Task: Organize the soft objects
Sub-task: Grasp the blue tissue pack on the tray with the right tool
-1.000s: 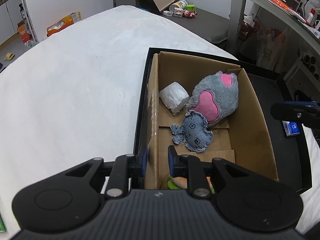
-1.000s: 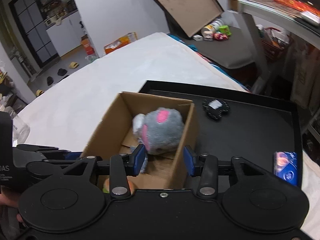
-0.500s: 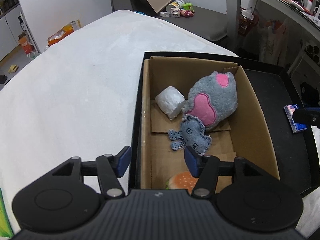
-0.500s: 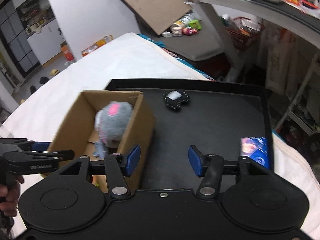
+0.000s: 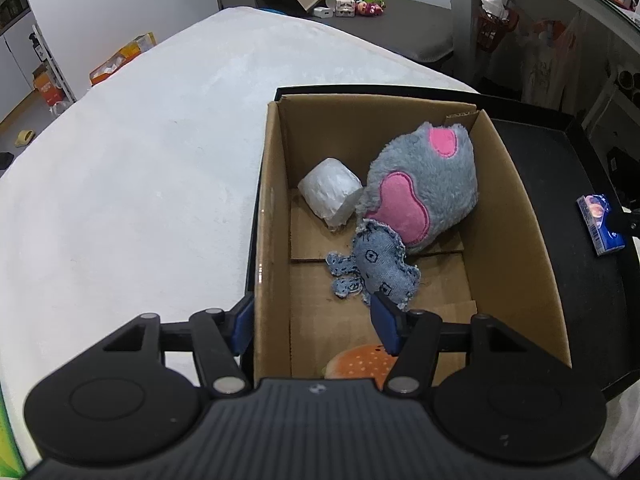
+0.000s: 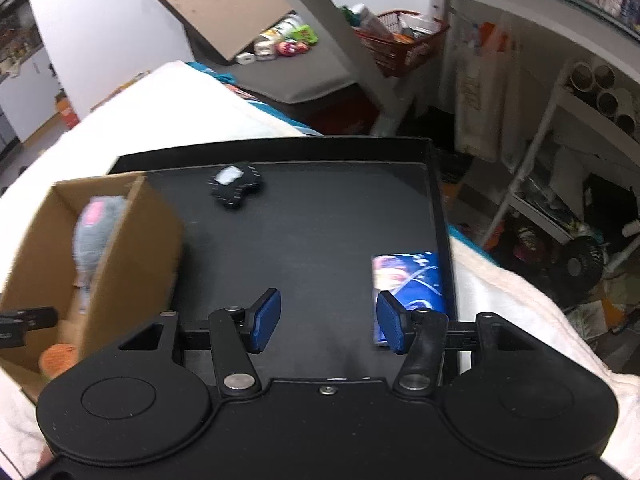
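Note:
An open cardboard box (image 5: 516,216) stands on a black tray (image 5: 560,152). It holds a grey and pink plush (image 5: 424,184), a white roll (image 5: 330,192), a small denim toy (image 5: 376,264) and a burger plush (image 5: 360,362) at its near end. My left gripper (image 5: 315,326) is open, its fingers straddling the box's left wall above the burger plush. In the right wrist view, my right gripper (image 6: 330,324) is open over the black tray (image 6: 312,240), empty. A blue packet (image 6: 408,276) lies just beyond its right finger. A small black soft item (image 6: 236,184) lies at the tray's far side.
The tray rests on a white padded surface (image 5: 140,180). The box (image 6: 120,248) fills the tray's left part in the right wrist view. A grey desk leg (image 6: 352,60), a red basket (image 6: 404,48) and cluttered shelves (image 6: 592,184) stand beyond the tray.
My left jaws went from nearly shut to wide open, and the burger plush now lies in plain view in the box. My right gripper opened wider and swung right, from the box to the tray.

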The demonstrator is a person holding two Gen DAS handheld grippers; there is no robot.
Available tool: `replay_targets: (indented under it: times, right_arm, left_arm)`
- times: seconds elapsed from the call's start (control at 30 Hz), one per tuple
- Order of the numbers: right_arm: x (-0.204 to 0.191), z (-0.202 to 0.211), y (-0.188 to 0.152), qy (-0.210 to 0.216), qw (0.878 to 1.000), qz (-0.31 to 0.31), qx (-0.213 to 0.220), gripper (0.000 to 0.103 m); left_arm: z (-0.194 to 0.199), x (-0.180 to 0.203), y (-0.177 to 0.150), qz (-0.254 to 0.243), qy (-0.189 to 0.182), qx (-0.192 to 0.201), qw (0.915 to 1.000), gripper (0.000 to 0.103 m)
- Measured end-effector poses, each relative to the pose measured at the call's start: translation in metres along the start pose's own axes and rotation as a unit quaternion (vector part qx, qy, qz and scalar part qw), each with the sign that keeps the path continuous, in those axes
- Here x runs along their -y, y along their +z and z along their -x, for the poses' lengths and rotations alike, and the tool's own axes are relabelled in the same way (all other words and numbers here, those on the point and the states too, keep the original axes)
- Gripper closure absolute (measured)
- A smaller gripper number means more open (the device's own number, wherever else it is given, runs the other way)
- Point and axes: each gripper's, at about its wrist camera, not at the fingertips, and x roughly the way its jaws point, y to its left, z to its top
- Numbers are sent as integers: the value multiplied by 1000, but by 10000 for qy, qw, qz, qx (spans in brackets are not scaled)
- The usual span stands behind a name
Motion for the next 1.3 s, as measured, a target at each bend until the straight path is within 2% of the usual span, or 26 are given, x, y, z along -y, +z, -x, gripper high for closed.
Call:
replay_targets:
  times: [0.33,0.57,0.73,0.8,0.83,0.9,0.97,1.03,1.13,1.3]
  right_arm:
    - [19,-33,-1,-576,9983,17,-83,50]
    - [21,-52,-3,-958,9948,100,-328,49]
    - [17,-58,-4,-983,9942,220,-383,44]
    - [19,-61,-2,-961,9943,183,-413,45]
    - [21,-66,-1,-902,9945,106,-519,48]
    - [28,-69,0,-720,9958,-205,-521,46]
    - [25,-69,2,-746,9956,-146,-546,52]
    - [24,-66,2,-704,9959,-172,-545,77]
    - [25,-62,2,-525,9960,-299,-650,82]
    - [17,-47,0,-464,9972,-219,-550,82]
  left_arm:
    - [-4,-2,3,84,73,-36,9999,44]
    - [-5,1,3,99,147,-42,9998,44]
    - [-4,2,4,99,185,-15,9998,44]
    - [-4,0,4,118,192,-11,9997,44]
    - [-4,0,4,127,189,-8,9997,44]
    - [-4,-1,4,143,176,-20,9997,44]
    - [-4,-2,3,146,168,-24,9997,44]
    - [-4,-4,2,165,156,-40,9997,44]
    - [-5,-8,2,242,120,-45,9996,44]
    - [-4,-12,2,297,56,-8,9995,44]
